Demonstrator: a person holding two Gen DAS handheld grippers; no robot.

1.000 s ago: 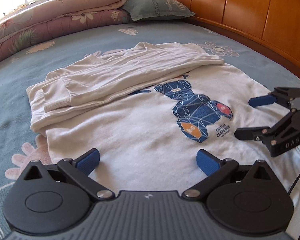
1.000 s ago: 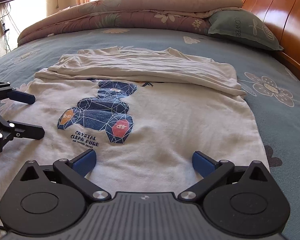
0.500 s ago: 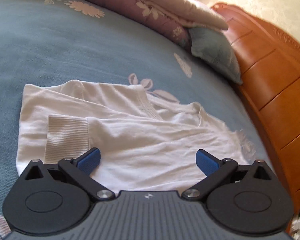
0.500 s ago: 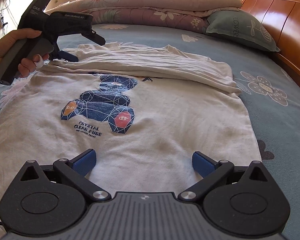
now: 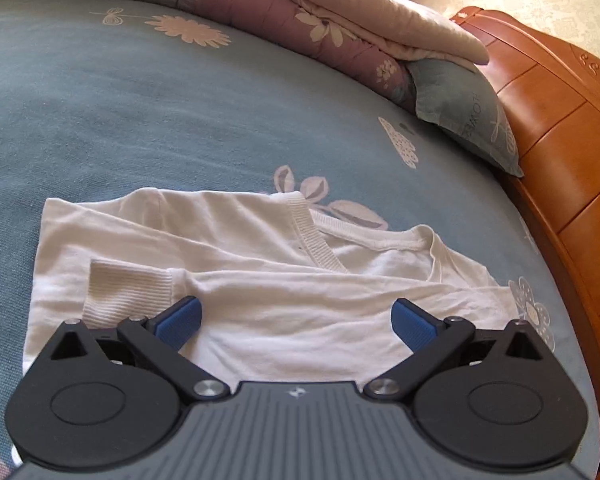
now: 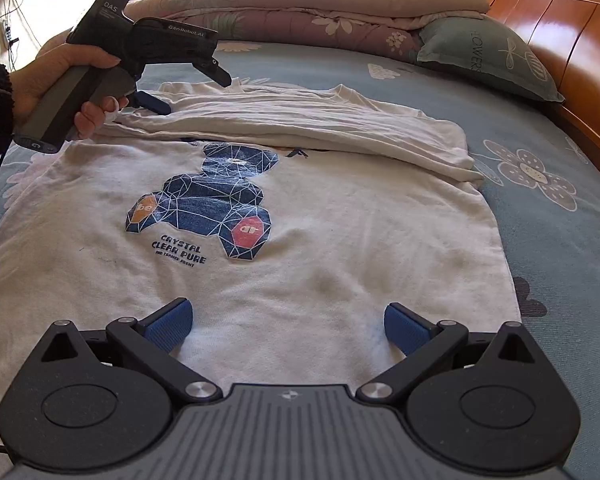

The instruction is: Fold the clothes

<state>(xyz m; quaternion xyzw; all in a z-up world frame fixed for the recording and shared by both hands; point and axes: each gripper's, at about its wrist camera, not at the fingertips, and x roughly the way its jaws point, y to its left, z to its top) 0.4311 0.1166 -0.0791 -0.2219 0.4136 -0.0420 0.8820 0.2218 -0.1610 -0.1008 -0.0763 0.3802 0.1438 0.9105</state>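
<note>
Sweatshirt [image 6: 340,240], soft white knit, ribbed cuff [image 5: 130,292] folded inward.

Open bedsheet [image 6: 548,240] right of sweatshirt [image 6: 340,248], quilt [image 6: 300,12] and headboard [image 6: 572,40] (probably well clear) bounding far side
</note>
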